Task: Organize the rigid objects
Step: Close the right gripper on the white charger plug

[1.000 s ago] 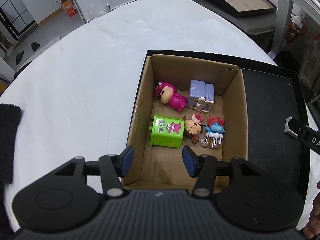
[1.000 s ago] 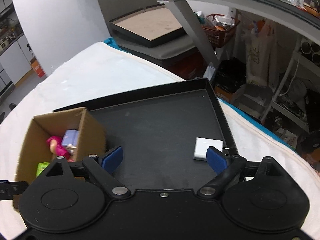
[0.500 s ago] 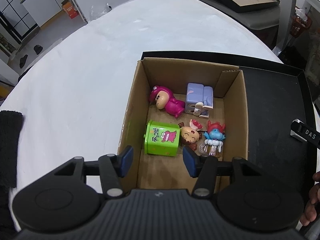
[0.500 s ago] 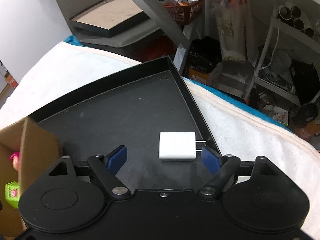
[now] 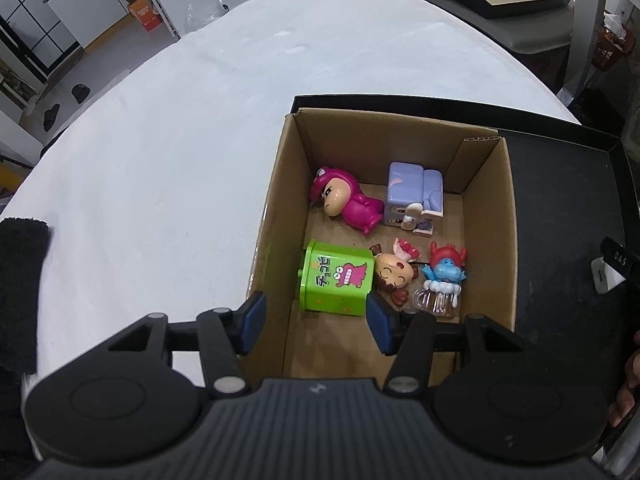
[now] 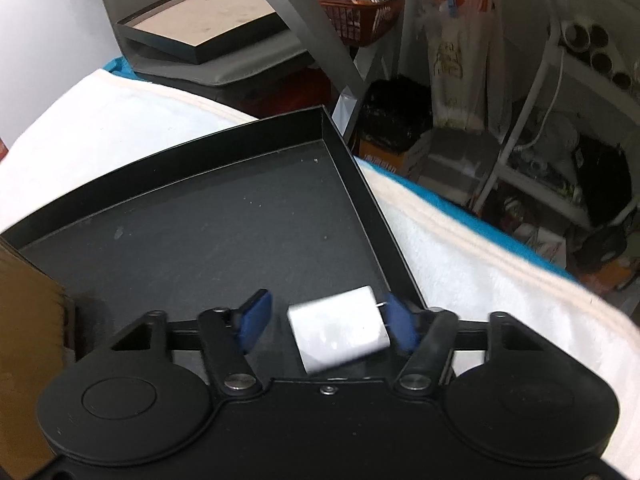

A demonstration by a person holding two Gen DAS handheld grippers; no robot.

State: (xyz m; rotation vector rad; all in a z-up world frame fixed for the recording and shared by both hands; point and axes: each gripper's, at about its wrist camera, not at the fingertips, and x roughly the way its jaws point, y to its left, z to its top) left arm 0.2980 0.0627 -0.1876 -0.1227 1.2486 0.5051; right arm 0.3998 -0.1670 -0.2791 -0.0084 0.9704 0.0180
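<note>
An open cardboard box (image 5: 508,220) stands in the left part of a shallow black tray (image 5: 560,208). In it lie a pink figure (image 5: 348,204), a purple block toy (image 5: 412,196), a green toy box (image 5: 336,280), a brown-haired figure (image 5: 394,274) and a blue figure (image 5: 442,276). My left gripper (image 5: 316,324) hovers open over the box's near left wall, holding nothing. A white charger (image 6: 340,328) lies on the tray floor (image 6: 200,232) near its right rim. My right gripper (image 6: 326,320) is closing around it: the right pad meets the prongs, while a small gap shows at the left pad.
The tray sits on a white cloth-covered table (image 5: 180,160). A black cloth (image 5: 20,280) lies at the table's left edge. Past the right edge are shelves, bags and a red basket (image 6: 360,12). Another black tray (image 6: 200,28) rests on a grey seat behind.
My right gripper has come down over the white charger and its jaws have narrowed around it; the charger now sits slightly turned. The left gripper has stayed put.
</note>
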